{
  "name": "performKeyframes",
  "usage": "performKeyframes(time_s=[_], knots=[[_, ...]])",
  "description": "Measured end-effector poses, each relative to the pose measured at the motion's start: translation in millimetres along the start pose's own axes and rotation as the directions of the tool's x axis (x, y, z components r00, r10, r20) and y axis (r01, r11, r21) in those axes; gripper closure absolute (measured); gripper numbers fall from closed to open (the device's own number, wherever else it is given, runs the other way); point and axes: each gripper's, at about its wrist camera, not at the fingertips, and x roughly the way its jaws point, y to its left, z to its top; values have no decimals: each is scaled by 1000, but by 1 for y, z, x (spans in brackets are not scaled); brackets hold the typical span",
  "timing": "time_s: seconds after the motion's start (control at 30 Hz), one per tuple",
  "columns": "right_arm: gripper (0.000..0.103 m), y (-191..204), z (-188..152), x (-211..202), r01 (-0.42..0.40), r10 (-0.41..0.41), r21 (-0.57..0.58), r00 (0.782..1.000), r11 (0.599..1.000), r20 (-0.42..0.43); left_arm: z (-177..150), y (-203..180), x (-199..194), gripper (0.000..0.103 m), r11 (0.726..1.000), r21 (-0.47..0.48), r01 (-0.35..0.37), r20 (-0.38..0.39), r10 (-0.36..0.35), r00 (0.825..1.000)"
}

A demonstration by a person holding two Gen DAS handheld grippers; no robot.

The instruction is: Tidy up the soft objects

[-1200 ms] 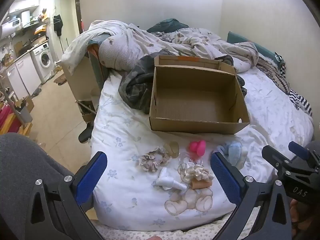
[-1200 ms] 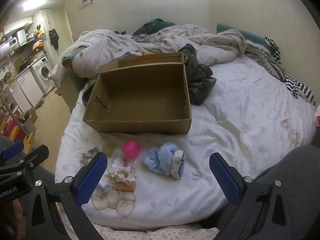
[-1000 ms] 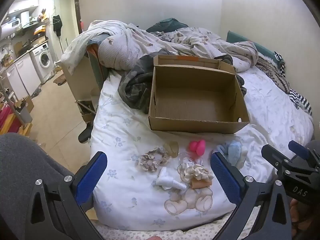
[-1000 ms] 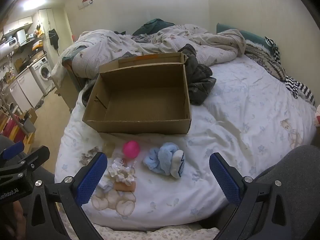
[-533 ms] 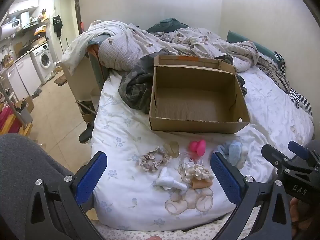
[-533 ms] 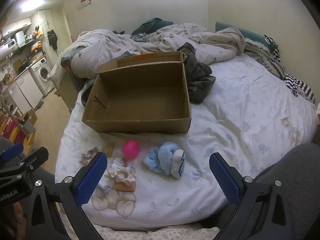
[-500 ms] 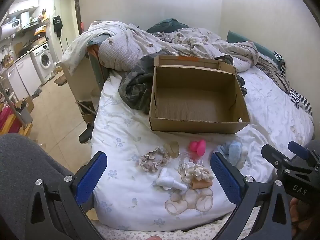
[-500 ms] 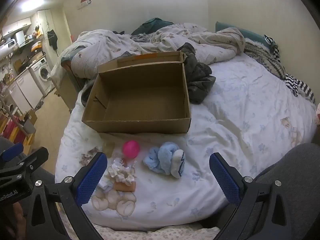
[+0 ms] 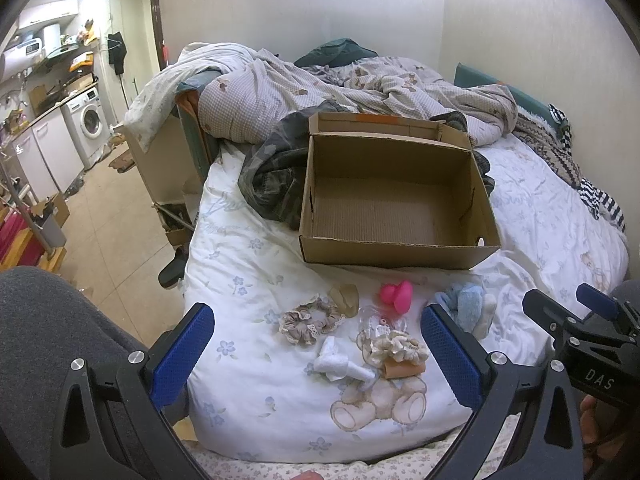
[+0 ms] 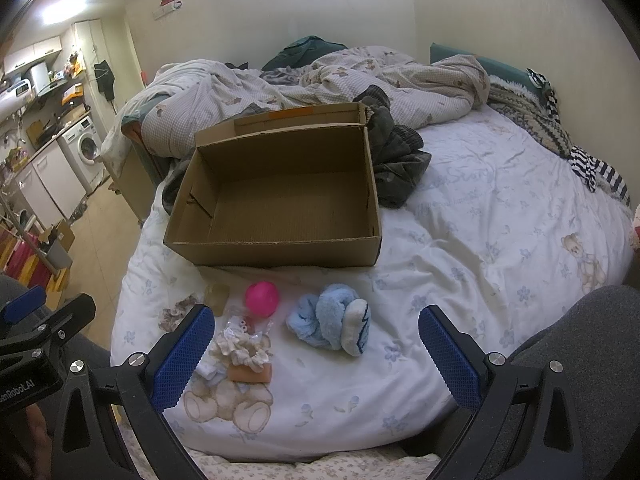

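An empty cardboard box (image 9: pixel 394 244) (image 10: pixel 272 248) sits open on the bed. In front of it lie several small soft things: a beige scrunchie (image 9: pixel 310 320), a pink puff (image 9: pixel 396 295) (image 10: pixel 262 298), a blue plush (image 9: pixel 466 310) (image 10: pixel 332 322), a cream scrunchie on a tan pad (image 9: pixel 398 354) (image 10: pixel 244 350), and a white cloth (image 9: pixel 340 366). My left gripper (image 9: pixel 318 354) is open and empty, above the bed's near edge. My right gripper (image 10: pixel 316 354) is open and empty, just short of the blue plush.
A dark garment (image 9: pixel 272 180) (image 10: pixel 400 168) lies behind and beside the box. A rumpled duvet (image 9: pixel 340 88) covers the far bed. The bed's left edge drops to a tiled floor (image 9: pixel 108 216) with a washing machine (image 9: pixel 90 124) beyond.
Almost nothing has changed. The right wrist view shifted very slightly; both grippers stay open and the objects have not moved.
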Motion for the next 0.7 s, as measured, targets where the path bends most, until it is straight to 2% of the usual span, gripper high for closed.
performKeyframes(time_s=[0.7], knots=[[0,0,0,0,-1,1,0,1000,1000,1,0,0,0,0,1000,1,-1,1,1,1000]])
